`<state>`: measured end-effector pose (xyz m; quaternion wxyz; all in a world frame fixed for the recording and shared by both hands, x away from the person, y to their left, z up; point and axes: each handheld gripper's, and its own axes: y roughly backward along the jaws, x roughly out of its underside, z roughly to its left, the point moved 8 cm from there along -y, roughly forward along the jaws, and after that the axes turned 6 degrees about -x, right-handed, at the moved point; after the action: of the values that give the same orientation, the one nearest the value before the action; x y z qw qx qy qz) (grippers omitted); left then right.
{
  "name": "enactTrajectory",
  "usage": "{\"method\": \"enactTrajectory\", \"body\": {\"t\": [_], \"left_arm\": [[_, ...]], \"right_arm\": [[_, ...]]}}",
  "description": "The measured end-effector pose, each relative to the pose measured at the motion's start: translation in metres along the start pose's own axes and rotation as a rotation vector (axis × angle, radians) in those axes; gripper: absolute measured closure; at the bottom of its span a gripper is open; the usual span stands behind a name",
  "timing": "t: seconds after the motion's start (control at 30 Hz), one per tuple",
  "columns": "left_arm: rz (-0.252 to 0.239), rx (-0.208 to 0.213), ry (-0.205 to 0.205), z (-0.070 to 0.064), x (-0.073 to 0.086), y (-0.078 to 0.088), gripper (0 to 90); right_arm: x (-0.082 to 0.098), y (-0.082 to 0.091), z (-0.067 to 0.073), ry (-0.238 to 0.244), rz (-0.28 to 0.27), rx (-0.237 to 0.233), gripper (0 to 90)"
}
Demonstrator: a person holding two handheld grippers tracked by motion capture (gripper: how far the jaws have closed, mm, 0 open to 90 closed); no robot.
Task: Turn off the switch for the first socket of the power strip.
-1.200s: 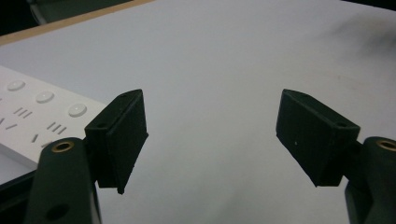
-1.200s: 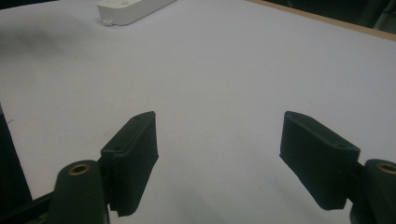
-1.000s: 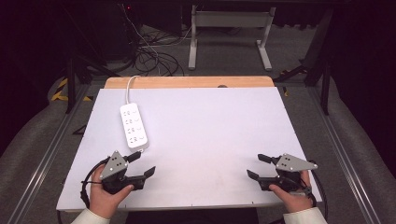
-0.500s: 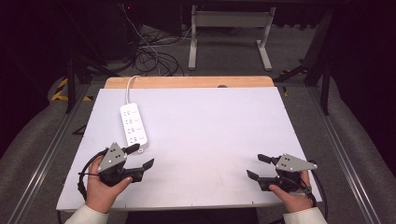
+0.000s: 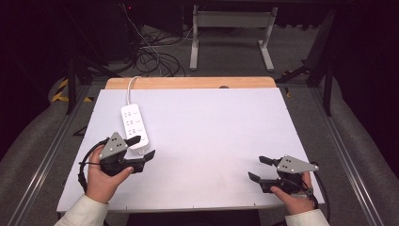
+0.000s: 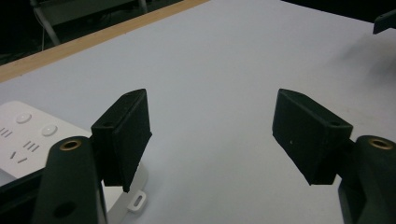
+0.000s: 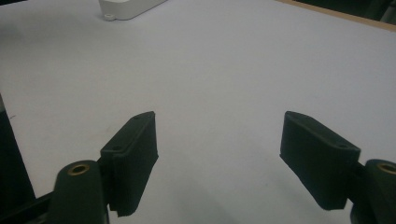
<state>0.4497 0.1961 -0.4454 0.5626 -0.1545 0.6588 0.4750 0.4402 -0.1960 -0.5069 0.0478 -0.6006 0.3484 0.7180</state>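
Note:
A white power strip (image 5: 133, 123) lies flat at the table's left, its cord running off the far edge. My left gripper (image 5: 143, 147) is open at the strip's near end, one jaw over its corner and the other on the bare table. In the left gripper view the strip (image 6: 28, 140) sits at lower left, partly behind the left jaw, and nothing lies between the fingers of the gripper (image 6: 212, 126). My right gripper (image 5: 256, 168) rests open near the front right edge. Its own view shows the gripper (image 7: 217, 144) over bare table, with the strip (image 7: 128, 7) far off.
The white table (image 5: 211, 127) has a wooden strip (image 5: 188, 83) along its far edge. Behind it, dark cables (image 5: 155, 59) lie on the floor beside a metal stand (image 5: 230, 28). Grey rails run along both sides.
My left gripper has moved forward and a little right, from the front edge up to the power strip's near end. The right gripper has stayed put.

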Motion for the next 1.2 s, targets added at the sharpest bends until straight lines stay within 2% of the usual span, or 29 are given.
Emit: {"method": "enactTrajectory", "body": {"t": [0.23,0.5,0.63,0.83,1.03,1.2], "left_arm": [[0.015,-0.009,-0.019,0.008,-0.012,-0.005,28.1],[0.024,-0.012,-0.009,0.014,-0.017,-0.01,28.8],[0.028,-0.015,-0.012,0.019,-0.022,-0.014,34.5],[0.025,-0.019,-0.011,0.029,-0.029,-0.021,50.9],[0.043,-0.02,0.001,0.041,-0.034,-0.029,66.6],[0.068,-0.042,-0.013,0.051,-0.036,-0.034,72.9]], "right_arm": [[0.001,-0.001,0.0,-0.002,0.006,-0.001,27.8],[0.002,-0.001,0.0,0.002,0.01,-0.002,27.8],[0.002,-0.001,0.0,0.003,0.008,-0.002,27.8],[0.002,-0.001,0.001,0.005,0.009,-0.004,27.8],[0.001,-0.001,0.001,0.004,0.007,-0.005,27.7],[0.002,-0.001,0.001,0.005,0.007,-0.005,27.5]]}}
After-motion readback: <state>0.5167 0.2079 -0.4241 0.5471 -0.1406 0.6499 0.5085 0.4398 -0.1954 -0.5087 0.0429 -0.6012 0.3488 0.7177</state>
